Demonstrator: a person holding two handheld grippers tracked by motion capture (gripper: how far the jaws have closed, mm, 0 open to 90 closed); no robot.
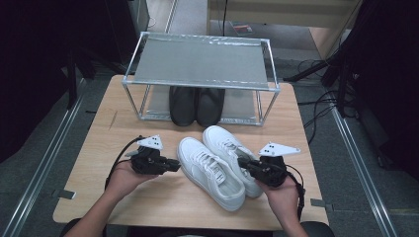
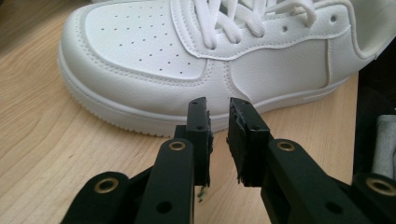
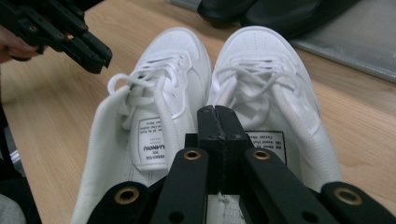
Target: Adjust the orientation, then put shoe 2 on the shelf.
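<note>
Two white lace-up sneakers lie side by side mid-table, toes toward the rack: the left one [image 1: 210,170] [image 3: 159,88] and the right one [image 1: 228,145] [image 3: 266,65]. My left gripper [image 1: 175,164] [image 2: 218,109] sits low just left of the left sneaker [image 2: 163,56], pointing at its side. Its jaws stand a little apart with nothing between them. My right gripper [image 1: 242,162] [image 3: 217,114] hovers over the heel ends, between the two shoe openings, jaws pressed together. I cannot tell whether anything thin is pinched there. The left gripper [image 3: 100,58] also appears far left in the right gripper view.
A metal-framed rack [image 1: 200,61] with a grey shelf stands at the back of the wooden table [image 1: 163,197]. A pair of black shoes [image 1: 196,106] [image 3: 261,11] sits under it, just beyond the sneakers' toes. Cables trail on the floor to the right.
</note>
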